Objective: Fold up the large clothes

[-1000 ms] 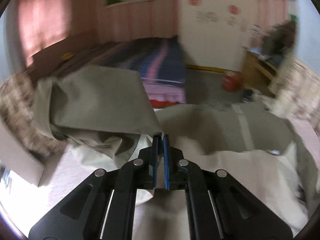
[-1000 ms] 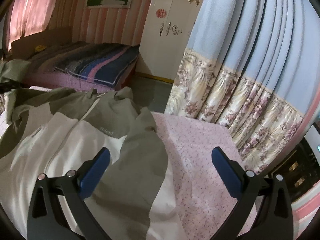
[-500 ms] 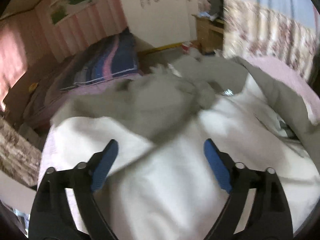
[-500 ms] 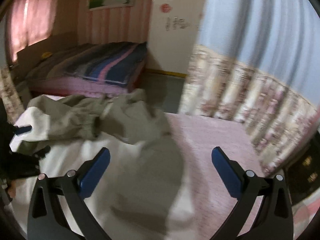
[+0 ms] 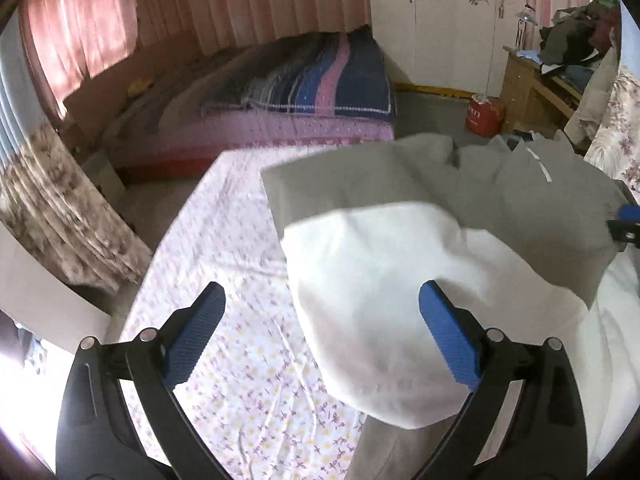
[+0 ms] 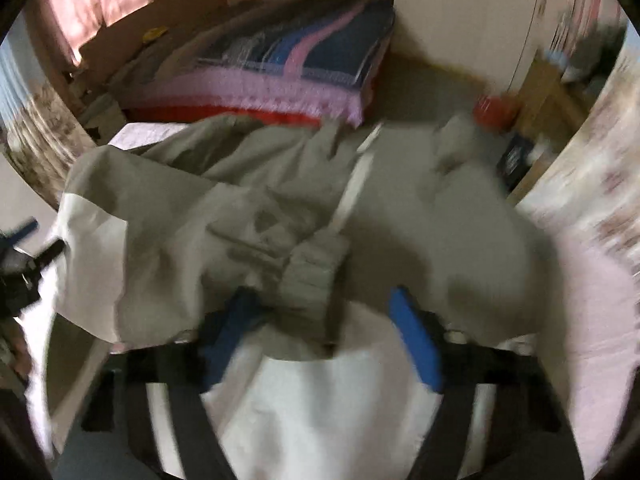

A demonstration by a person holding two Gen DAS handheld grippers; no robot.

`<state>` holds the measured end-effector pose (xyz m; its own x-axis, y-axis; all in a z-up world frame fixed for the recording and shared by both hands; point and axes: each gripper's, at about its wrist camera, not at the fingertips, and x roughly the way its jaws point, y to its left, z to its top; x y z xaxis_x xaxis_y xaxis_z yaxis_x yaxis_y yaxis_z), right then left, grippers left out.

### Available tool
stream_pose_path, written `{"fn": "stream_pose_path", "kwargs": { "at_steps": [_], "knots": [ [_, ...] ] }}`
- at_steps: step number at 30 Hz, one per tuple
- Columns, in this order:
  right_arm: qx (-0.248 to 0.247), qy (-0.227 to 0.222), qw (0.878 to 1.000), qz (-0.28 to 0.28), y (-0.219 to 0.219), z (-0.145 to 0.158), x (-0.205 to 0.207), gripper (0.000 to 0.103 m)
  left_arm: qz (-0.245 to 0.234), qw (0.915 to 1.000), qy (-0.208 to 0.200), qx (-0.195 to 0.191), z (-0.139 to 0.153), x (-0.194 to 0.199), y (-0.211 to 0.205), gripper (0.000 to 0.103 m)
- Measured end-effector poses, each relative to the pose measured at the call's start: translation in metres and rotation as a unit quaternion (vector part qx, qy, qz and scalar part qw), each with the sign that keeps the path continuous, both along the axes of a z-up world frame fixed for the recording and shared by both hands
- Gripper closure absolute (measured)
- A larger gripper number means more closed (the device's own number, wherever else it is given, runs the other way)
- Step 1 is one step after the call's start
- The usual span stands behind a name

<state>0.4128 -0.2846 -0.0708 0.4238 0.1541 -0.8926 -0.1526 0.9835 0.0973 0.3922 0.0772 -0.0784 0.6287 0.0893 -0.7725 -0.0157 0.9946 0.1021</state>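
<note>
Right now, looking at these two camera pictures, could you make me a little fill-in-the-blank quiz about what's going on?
1. The jacket is white and ____.
2. It lies on a floral pink ____.
3. The left gripper has its jaws wide ____.
4. Between the closing jaws of the right gripper sits a ribbed sleeve ____.

Missing words: grey; sheet; open; cuff

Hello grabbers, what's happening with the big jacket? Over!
Left gripper open, nothing gripped. Right gripper closing around the sleeve cuff. Jacket partly folded on the flowery sheet. Nothing in the way.
</note>
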Motion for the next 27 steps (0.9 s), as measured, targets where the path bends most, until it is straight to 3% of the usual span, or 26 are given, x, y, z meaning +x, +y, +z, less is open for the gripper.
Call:
{"fn": "stream_pose_path", "kwargs": {
  "at_steps": [1,3,6,8,10,11,14,18,21,24,25,27],
  "knots": [
    [0.033,0.02,0.999,0.004,0.002,-0.009,0.002,0.068,-0.001,1.0,-0.001,0.0,-0.001,-0.003,0.001,0.006],
    [0.011,-0.003,1.0,0.016,0.01,-0.006,-0.005,0.074,-0.004,0.9999,-0.011,0.001,0.005,-0.007,0.0,0.006],
    [-0.056,-0.091,0.994,0.021,0.008,0.032,-0.034,0.086,-0.007,0.9994,-0.032,-0.004,0.018,-0.009,-0.003,0.006],
    [-0.142,-0.164,0.976,-0.004,-0.004,0.058,-0.055,0.088,-0.009,0.9989,-0.046,-0.007,0.029,-0.011,-0.005,0.006],
    [-0.222,-0.191,0.956,-0.029,-0.017,0.065,-0.069,0.088,-0.014,0.9984,-0.054,-0.013,0.034,-0.012,-0.008,0.004],
    [-0.225,-0.173,0.958,-0.039,-0.027,0.062,-0.069,0.088,-0.019,0.9982,-0.054,-0.016,0.034,-0.011,-0.011,0.003],
    [-0.146,-0.076,0.985,-0.047,-0.058,0.034,-0.061,0.089,-0.034,0.9986,-0.036,-0.019,0.025,-0.004,-0.027,0.003],
    [-0.121,-0.044,0.99,-0.054,-0.068,0.013,-0.056,0.089,-0.05,0.9987,0.008,0.005,-0.003,0.012,-0.059,0.004],
    [-0.201,-0.031,0.977,-0.07,-0.082,-0.005,-0.042,0.089,-0.051,0.9983,0.027,0.009,-0.011,0.019,-0.064,0.004],
    [-0.235,-0.027,0.967,-0.09,-0.099,-0.016,-0.032,0.089,-0.047,0.9988,0.012,-0.007,0.001,0.012,-0.055,0.004],
    [-0.263,-0.033,0.959,-0.102,-0.104,-0.018,-0.027,0.089,-0.043,0.999,0.008,-0.004,0.005,0.01,-0.052,0.004],
    [-0.293,-0.025,0.948,-0.12,-0.116,-0.022,-0.022,0.099,-0.038,0.9991,0.01,0.015,0.007,0.009,-0.05,0.004]
  ]
}}
